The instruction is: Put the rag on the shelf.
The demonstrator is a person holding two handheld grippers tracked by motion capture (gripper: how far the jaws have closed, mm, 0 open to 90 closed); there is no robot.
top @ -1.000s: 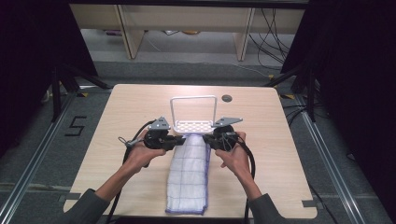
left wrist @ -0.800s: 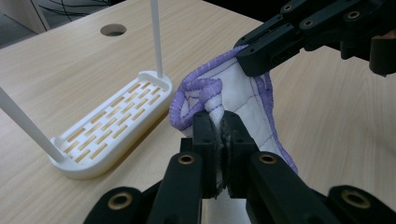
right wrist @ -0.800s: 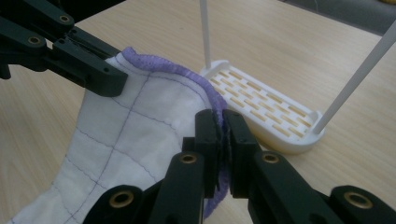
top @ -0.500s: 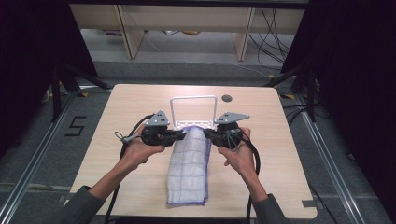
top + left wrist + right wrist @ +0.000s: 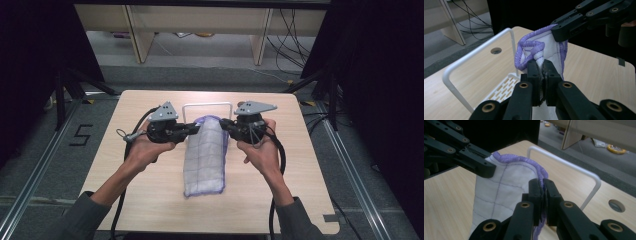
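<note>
A white quilted cloth [image 5: 206,155] with purple edging hangs lifted at its far end, its near end trailing on the table. My left gripper [image 5: 196,128] is shut on the cloth's far left corner [image 5: 536,51]. My right gripper [image 5: 223,123] is shut on the far right corner [image 5: 540,176]. Both grippers hold the cloth's top edge just in front of a white wire rack [image 5: 207,106], whose hoop stands upright [image 5: 474,57] [image 5: 574,167] behind the cloth. The rack's slotted base [image 5: 501,87] lies under the raised edge.
The wooden table [image 5: 125,195] has a round hole [image 5: 617,205] near its far edge, behind the rack. Wooden furniture legs [image 5: 137,35] and cables [image 5: 290,30] stand on the floor beyond. Black frame posts flank both table sides.
Both grippers have risen and moved away from me toward the rack, lifting the cloth's far edge off the table. The cloth now hangs shorter along the tabletop.
</note>
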